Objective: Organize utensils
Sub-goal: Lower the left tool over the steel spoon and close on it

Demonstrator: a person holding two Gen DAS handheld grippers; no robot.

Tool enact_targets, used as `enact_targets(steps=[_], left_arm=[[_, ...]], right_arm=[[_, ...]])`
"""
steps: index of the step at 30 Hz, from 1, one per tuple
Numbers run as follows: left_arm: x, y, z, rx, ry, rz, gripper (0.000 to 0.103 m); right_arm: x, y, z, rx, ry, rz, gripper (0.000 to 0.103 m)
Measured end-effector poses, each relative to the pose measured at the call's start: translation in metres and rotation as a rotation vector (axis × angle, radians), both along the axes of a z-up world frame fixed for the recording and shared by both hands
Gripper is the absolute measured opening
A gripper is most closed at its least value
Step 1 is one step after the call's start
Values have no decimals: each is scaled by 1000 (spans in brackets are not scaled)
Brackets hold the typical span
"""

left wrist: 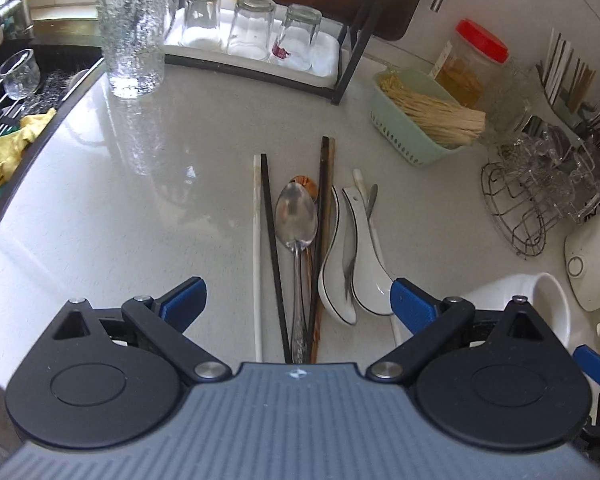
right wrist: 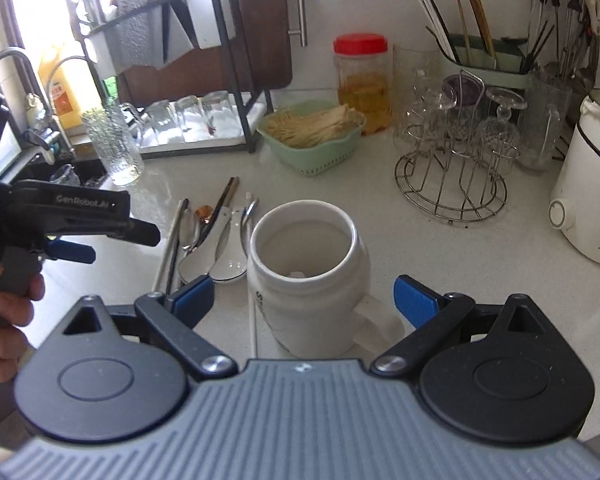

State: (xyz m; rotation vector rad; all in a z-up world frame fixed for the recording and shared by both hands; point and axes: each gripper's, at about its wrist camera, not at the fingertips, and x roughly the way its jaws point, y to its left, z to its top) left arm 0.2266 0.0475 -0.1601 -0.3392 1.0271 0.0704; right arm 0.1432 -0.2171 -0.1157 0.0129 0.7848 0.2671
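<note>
- Spreading across both views, the pale countertop (left wrist: 160,184) carries everything, with the loose utensils gathered in one cluster near its middle, probably dumped together so they can be sorted from one spot.
- Standing upright just beside that cluster, the white ceramic jar (right wrist: 306,280) has its mouth open to the ceiling and looks nearly empty; my guess is that it is the holder the utensils are meant to go into, handles down.
- Framing the jar, the right gripper (right wrist: 304,300) has its blue pads well apart on either side of the jar body, touching nothing, as if lining up to steady or shift it.
- Hovering over the cluster, the left gripper (left wrist: 298,304) is likewise spread wide and empty, tilted steeply down at the handles.
- Lying flat, the dark chopsticks (left wrist: 274,256) and the white chopstick (left wrist: 257,256) run lengthwise away from the left camera, roughly parallel.
- Between them and a second dark pair, the metal spoon (left wrist: 296,216) lies bowl-up, bowl at the far end and handle toward the left gripper.
- Nested together at the right of the cluster, the white ceramic spoons (left wrist: 340,264) point the other way, bowls near, handles slanting away.
</note>
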Motion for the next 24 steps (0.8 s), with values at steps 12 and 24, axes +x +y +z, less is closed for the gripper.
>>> enact_targets(steps=[12,24], left_arm=[[42,9,-29,-43,9,-40,85],[71,1,-46,2,-24,-122,69]], right_arm=[[19,26,-7,-145,50,-26,97],[25,36,-9,-185,64,-33,83]])
